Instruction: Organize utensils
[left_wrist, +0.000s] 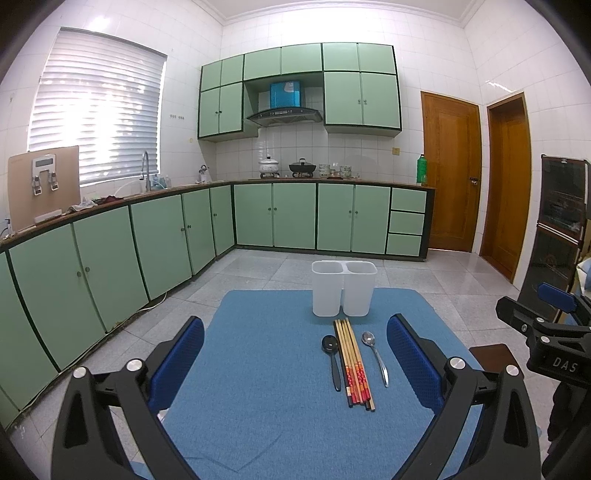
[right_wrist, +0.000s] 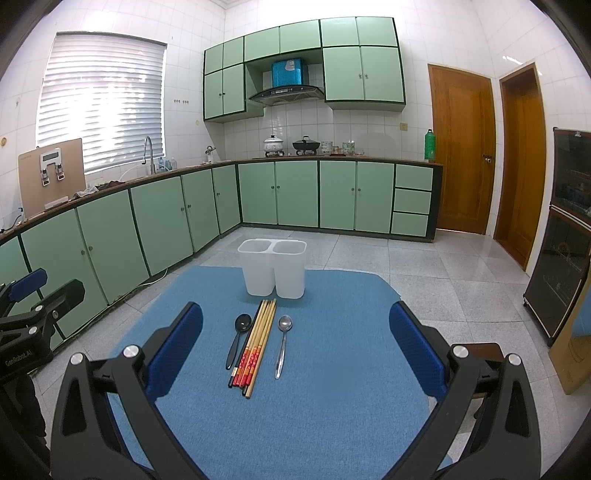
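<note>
On the blue mat (left_wrist: 258, 387) that covers the table, near its far edge, we see the white two-compartment holder (left_wrist: 344, 288) standing upright, and just before it, toward the middle of the mat, the utensils lie side by side with their handles toward us: a bundle of bamboo chopsticks (left_wrist: 354, 363) with red-patterned ends in the centre, a black spoon (left_wrist: 331, 356) just to its left, and a metal spoon (left_wrist: 375, 356) just to its right, each apart from the bundle by a narrow strip of mat. Both compartments of the holder look empty from here. Our left gripper (left_wrist: 295, 363) hangs over the near part of the mat with its blue-padded fingers (left_wrist: 177, 363) spread wide and nothing between them; the utensils sit ahead of it and toward its right finger. Our right gripper (right_wrist: 295, 347) is likewise wide apart and holds nothing, with the utensils ahead and toward its left finger. The left wrist view alone catches the right gripper's black body at the right edge of the frame, beside the table's right edge; the right wrist view alone shows the left gripper's body at the left edge, and it shows the chopsticks (right_wrist: 255, 347) fanning slightly at their near ends.
</note>
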